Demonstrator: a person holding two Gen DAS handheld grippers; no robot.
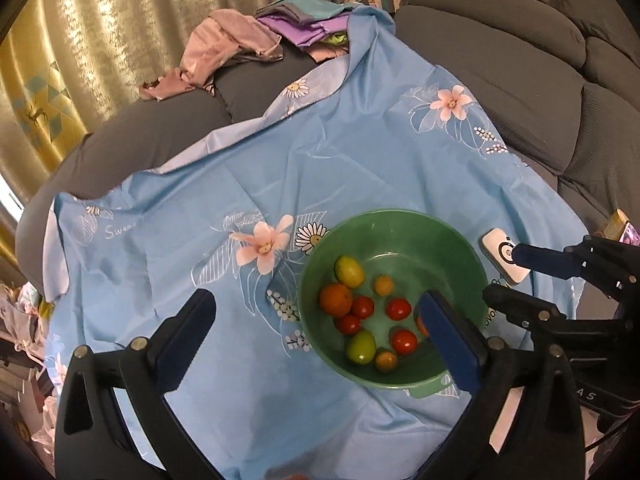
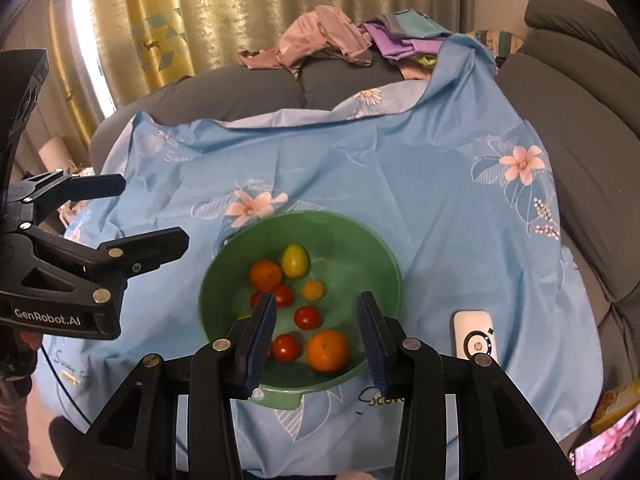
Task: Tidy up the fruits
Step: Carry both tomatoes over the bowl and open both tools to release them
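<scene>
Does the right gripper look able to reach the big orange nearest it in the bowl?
Probably yes. The right gripper is open over the green bowl, and the big orange lies uncovered between its fingers, with only a red tomato beside it.

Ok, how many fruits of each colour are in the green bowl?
Red fruits: 4
Large orange fruits: 2
Small yellow-orange fruits: 2
Yellow-green fruits: 2
Total: 10, all in the bowl

The left gripper (image 2: 152,216) has white words on its side: "GenRobot.AI". The blue cloth (image 1: 340,168) has the word "Sweet" in thin white letters. The small white box (image 2: 475,341) has an "hp" sign.
</scene>
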